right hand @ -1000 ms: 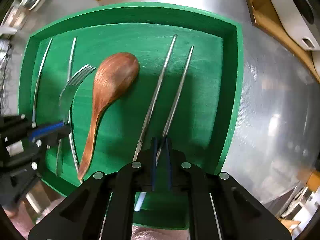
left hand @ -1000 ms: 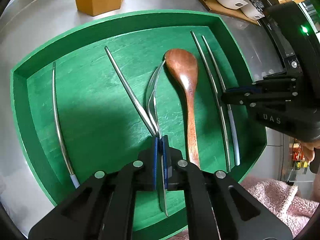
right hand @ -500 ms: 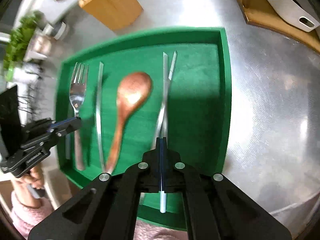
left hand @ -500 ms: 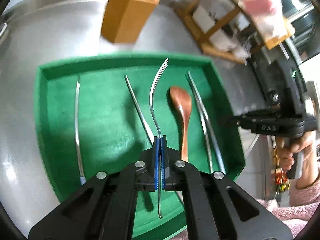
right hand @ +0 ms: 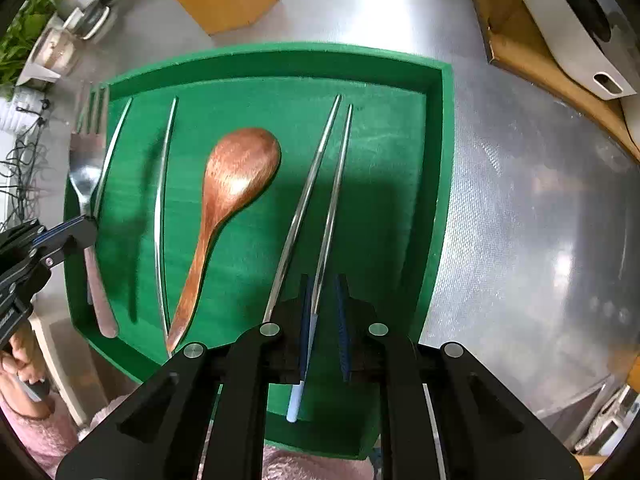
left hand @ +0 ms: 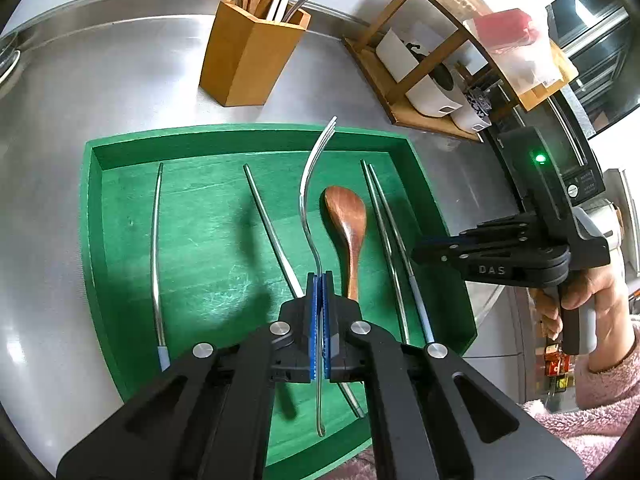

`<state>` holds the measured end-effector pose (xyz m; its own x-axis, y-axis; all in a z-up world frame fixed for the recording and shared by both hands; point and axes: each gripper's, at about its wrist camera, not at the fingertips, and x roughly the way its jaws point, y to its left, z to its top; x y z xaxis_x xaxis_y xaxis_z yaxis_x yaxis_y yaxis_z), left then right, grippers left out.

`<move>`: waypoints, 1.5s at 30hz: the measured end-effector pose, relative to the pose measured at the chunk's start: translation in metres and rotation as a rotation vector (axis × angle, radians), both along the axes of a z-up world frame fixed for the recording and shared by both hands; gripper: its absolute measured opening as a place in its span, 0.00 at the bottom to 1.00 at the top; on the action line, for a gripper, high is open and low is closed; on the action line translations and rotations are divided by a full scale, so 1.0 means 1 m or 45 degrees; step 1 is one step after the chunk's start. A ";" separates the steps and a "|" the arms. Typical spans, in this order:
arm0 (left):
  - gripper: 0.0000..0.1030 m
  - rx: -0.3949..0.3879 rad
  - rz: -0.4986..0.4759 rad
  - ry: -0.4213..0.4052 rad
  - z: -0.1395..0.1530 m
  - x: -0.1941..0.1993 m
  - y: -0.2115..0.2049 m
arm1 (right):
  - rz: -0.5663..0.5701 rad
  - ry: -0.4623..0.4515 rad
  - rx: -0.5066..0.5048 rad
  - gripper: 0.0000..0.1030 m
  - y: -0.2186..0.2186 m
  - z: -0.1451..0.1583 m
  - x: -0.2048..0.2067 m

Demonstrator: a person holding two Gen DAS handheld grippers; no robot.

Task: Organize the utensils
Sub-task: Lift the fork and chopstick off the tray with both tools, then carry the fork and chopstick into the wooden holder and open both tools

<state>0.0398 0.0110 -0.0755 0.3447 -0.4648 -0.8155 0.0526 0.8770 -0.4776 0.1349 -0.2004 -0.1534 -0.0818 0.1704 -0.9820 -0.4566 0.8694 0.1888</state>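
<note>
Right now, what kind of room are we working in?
Most likely a home kitchen: a stainless steel counter, a wooden utensil holder with cutlery standing in it, and a wooden shelf rack of white containers beside the green tray.

Bright daylight, glare on the steel counter (right hand: 520,208), soft shadows on green tray (left hand: 120,240), fisheye-warped edges, sharp focus

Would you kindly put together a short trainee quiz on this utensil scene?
1. What is the left gripper shut on? A knife; B fork; C whisk.
2. True or false: the spoon lies in the tray.
3. Fill in: beyond the tray, the wooden ___ already has utensils standing in it.
Key: 1 B; 2 true; 3 holder.
</note>
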 end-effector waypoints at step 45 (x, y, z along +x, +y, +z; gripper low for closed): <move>0.01 -0.004 0.366 -0.580 0.063 0.011 0.035 | -0.148 -0.707 0.831 0.06 -0.018 0.098 0.021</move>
<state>0.0503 0.0460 -0.0126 0.7770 -0.3019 -0.5524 0.0130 0.8850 -0.4655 0.1556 -0.2183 -0.0557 0.4340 0.6918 -0.5771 -0.5455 0.7116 0.4428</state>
